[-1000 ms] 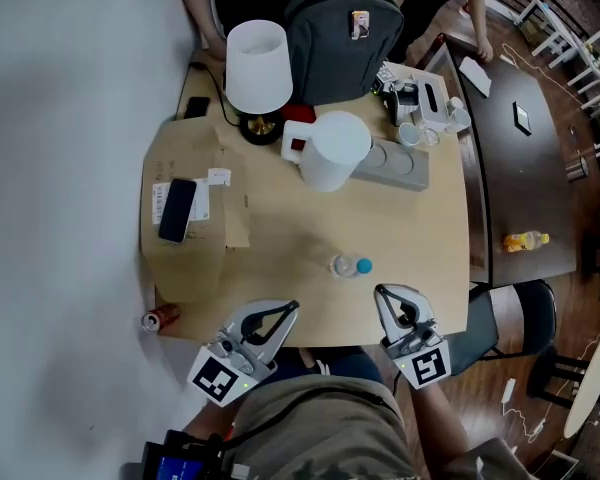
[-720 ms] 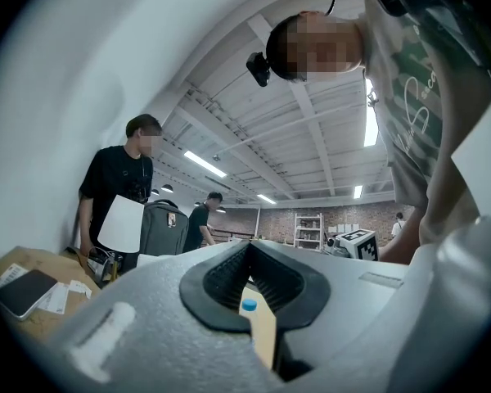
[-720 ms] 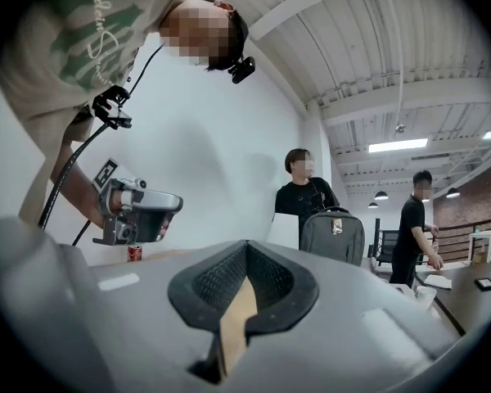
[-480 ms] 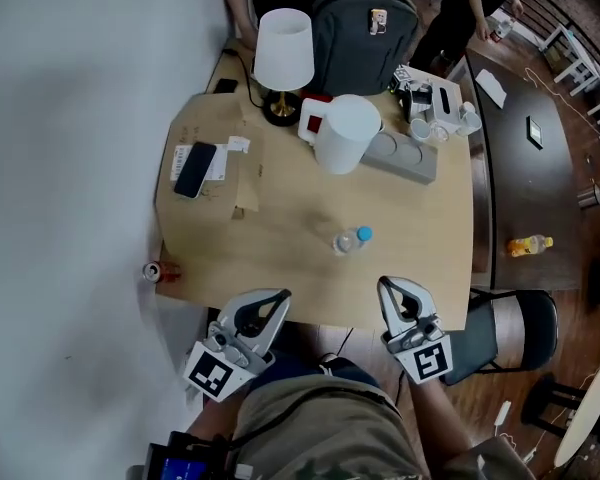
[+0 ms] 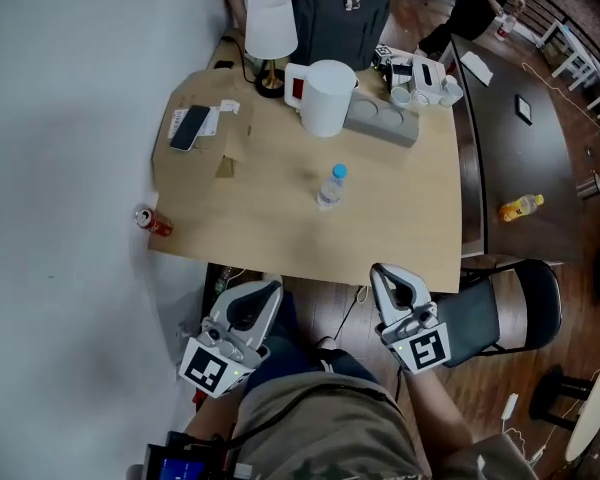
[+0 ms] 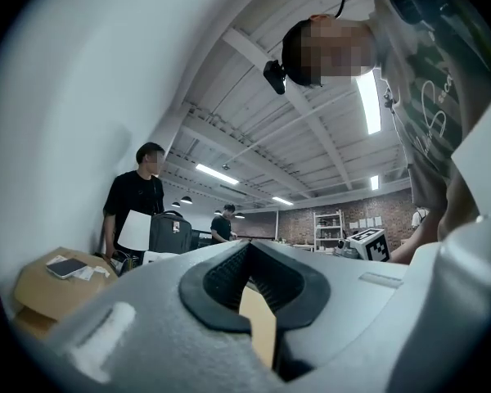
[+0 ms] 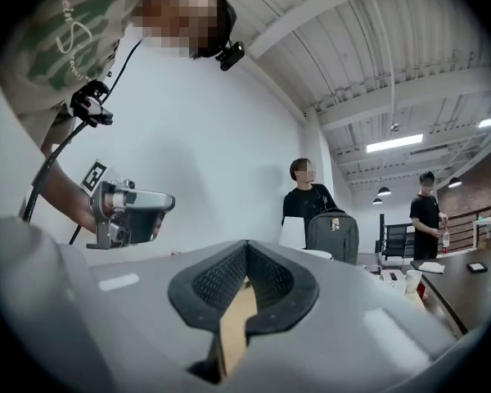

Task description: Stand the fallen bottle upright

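Bottle stood upright mid-table, cap up; task looked done. Left gripper and right gripper off table's near edge, jaws closed, empty.

No words or numbers can be read. Your shirt carries curly script, too warped to make out. The cubes on your left tool and right tool show black-and-white square codes, not letters. The tag on the backpack, top centre, is too small to read.
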`<act>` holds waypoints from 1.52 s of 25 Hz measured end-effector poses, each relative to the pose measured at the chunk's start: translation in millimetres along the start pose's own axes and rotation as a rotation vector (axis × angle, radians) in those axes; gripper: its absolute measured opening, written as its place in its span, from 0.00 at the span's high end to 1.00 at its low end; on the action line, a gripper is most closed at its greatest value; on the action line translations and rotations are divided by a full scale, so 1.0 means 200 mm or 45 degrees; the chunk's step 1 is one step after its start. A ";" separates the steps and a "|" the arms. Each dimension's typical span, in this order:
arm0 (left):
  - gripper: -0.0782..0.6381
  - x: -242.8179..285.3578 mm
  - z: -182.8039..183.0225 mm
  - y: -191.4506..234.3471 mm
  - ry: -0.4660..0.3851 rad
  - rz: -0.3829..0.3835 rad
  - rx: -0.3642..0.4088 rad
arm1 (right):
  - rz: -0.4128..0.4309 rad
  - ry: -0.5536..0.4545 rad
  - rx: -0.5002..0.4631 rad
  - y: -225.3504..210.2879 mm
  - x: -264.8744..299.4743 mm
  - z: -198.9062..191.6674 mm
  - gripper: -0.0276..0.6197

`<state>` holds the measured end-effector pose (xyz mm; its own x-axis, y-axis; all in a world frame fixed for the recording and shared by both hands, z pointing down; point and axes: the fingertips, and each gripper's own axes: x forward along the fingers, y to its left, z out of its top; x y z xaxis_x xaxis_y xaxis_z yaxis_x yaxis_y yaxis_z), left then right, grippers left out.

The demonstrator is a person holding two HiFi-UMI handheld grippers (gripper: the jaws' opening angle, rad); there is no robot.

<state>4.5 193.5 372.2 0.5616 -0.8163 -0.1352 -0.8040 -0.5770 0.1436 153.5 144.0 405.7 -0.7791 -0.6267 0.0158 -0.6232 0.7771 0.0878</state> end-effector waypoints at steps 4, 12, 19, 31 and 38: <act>0.89 -0.10 0.01 -0.26 -0.013 -0.025 0.022 | -0.005 -0.036 0.007 0.13 -0.22 0.06 0.95; 0.89 -0.22 0.05 -0.64 -0.001 -0.079 0.000 | -0.038 -0.032 0.082 0.31 -0.60 0.11 0.95; 0.89 -0.21 0.14 -0.64 -0.036 -0.134 -0.007 | -0.120 -0.031 0.009 0.34 -0.61 0.24 0.95; 0.89 -0.26 0.17 -0.60 0.006 -0.182 0.046 | -0.131 -0.058 -0.011 0.39 -0.54 0.28 0.95; 0.89 -0.24 0.18 -0.57 -0.001 -0.185 0.061 | -0.119 -0.054 -0.019 0.36 -0.48 0.29 0.95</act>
<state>62.6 300.1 327.9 0.6725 -0.7243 -0.1519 -0.7228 -0.6869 0.0753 179.4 263.9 353.1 -0.7198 -0.6933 -0.0356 -0.6927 0.7140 0.1018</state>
